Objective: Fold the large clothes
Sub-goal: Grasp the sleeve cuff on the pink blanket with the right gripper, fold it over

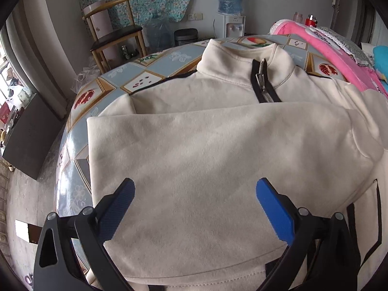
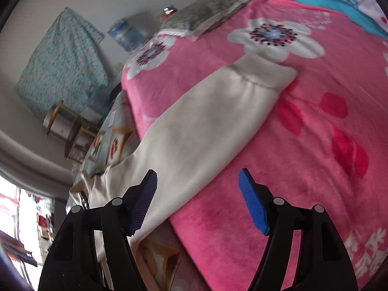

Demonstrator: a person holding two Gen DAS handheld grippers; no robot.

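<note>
A cream zip-neck sweatshirt [image 1: 194,145] lies front up on the patterned table [image 1: 101,89], collar and black zipper [image 1: 263,82] at the far side. One sleeve is folded across the chest. My left gripper [image 1: 195,191] is open and empty just above the folded part near the hem. In the right wrist view the other sleeve [image 2: 218,111] stretches out over a pink flowered blanket [image 2: 303,145], cuff at the far end. My right gripper [image 2: 197,181] is open and empty above the sleeve's near part and the blanket.
A wooden chair [image 1: 114,36], a water dispenser [image 1: 230,21], a spare water jug [image 1: 157,34] and a black bin [image 1: 185,36] stand beyond the table. The pink blanket [image 1: 339,55] lies at the table's right. A dark cabinet [image 1: 31,135] stands left.
</note>
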